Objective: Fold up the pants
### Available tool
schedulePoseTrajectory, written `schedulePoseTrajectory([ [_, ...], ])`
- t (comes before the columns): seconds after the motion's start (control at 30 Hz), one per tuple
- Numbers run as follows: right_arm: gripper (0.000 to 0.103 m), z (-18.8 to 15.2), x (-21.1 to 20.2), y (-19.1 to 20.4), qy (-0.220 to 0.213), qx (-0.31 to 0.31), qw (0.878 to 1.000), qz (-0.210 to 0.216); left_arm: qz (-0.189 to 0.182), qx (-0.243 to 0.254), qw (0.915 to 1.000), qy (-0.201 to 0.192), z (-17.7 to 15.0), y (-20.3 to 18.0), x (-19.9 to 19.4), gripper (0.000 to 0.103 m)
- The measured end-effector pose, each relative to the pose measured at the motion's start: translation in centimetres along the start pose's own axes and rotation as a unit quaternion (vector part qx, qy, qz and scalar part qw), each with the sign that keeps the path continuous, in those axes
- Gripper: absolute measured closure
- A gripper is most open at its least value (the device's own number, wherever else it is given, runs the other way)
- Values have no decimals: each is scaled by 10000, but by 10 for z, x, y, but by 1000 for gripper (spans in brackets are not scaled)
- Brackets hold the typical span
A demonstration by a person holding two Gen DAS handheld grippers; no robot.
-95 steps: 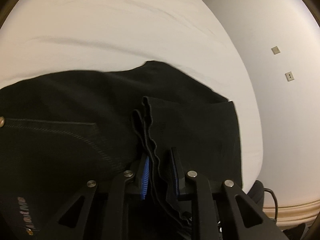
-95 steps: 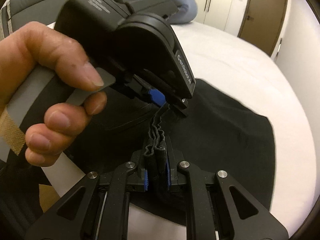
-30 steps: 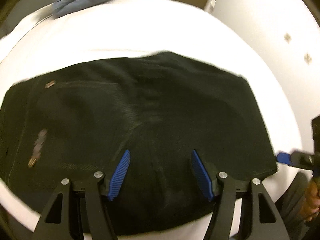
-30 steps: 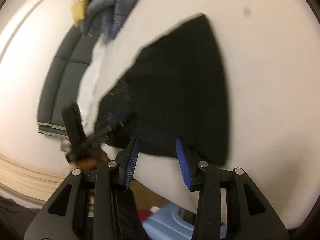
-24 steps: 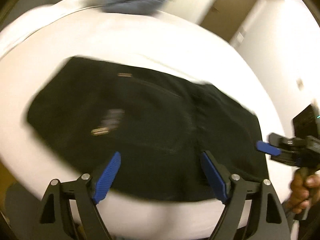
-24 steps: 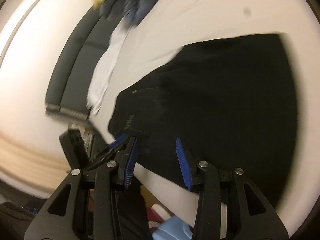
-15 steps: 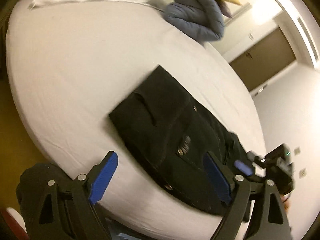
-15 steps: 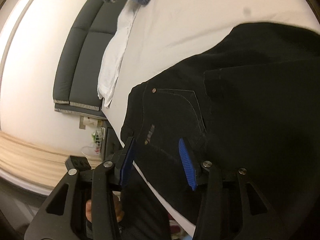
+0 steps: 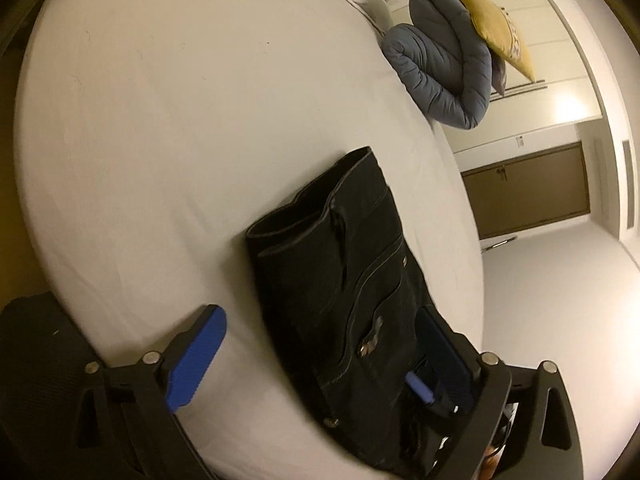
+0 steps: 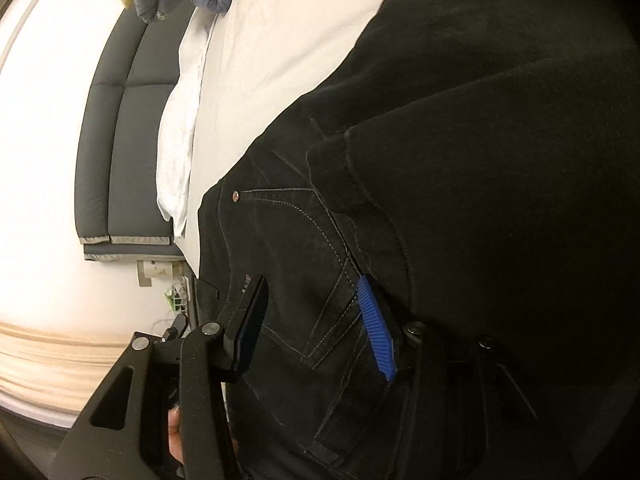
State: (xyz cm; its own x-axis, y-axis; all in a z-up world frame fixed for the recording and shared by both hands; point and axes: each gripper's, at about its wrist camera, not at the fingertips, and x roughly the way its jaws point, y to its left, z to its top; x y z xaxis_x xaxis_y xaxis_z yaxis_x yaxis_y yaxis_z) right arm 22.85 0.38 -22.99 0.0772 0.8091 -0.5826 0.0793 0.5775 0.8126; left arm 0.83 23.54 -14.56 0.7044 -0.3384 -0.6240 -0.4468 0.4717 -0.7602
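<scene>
the white bed [image 9: 168, 128] fills most of my left view, a broad bare sheet spreading up and to the left of the cloth. the black pants [image 9: 344, 280] lie folded on it near the edge closest to me, waistband end pointing up the mattress, back pocket with its rivets and stitching facing up. in my right view the pants [image 10: 460, 184] fill most of the picture, with a folded leg layer lying over the pocket side.

no bins or boxes show; the only pocket in sight is the jeans pocket [image 10: 304, 280], flat, its contents not visible.

at the far end of the bed sits a rolled grey-blue duvet [image 9: 444, 64] with a yellow pillow [image 9: 492, 28] leaning on it. a dark padded headboard [image 10: 116, 132] and a white pillow [image 10: 180, 120] show in my right view. a brown door [image 9: 528, 192] stands beyond the bed.

my left gripper [image 9: 320, 352] is spread wide, gripping nothing, one blue pad over bare sheet and the other over the pants' edge. my right gripper [image 10: 312, 320] is also parted and empty, hovering close over the pocket. its blue tip [image 9: 418, 388] peeks in low in my left view, just beside my left gripper's right finger.
</scene>
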Motion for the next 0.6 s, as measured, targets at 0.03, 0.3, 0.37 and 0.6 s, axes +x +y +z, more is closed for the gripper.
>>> schedulePoseTrajectory([
  [0.03, 57, 0, -1, -1, 2, 18, 10000, 11, -41, -68, 10000, 8, 3, 0, 4, 6],
  [0.3, 57, 3, -1, -3, 36, 100, 9999, -28, -359, -376, 9986, 94, 13, 6, 16, 35],
  [0.37, 57, 3, -1, -2, 36, 106, 9999, -37, -451, -519, 9974, 235, 16, 10, 22, 63],
  [0.6, 57, 4, 3, 3, 69, 155, 9995, -269, -460, -292, 9985, 106, 15, -1, 15, 83],
])
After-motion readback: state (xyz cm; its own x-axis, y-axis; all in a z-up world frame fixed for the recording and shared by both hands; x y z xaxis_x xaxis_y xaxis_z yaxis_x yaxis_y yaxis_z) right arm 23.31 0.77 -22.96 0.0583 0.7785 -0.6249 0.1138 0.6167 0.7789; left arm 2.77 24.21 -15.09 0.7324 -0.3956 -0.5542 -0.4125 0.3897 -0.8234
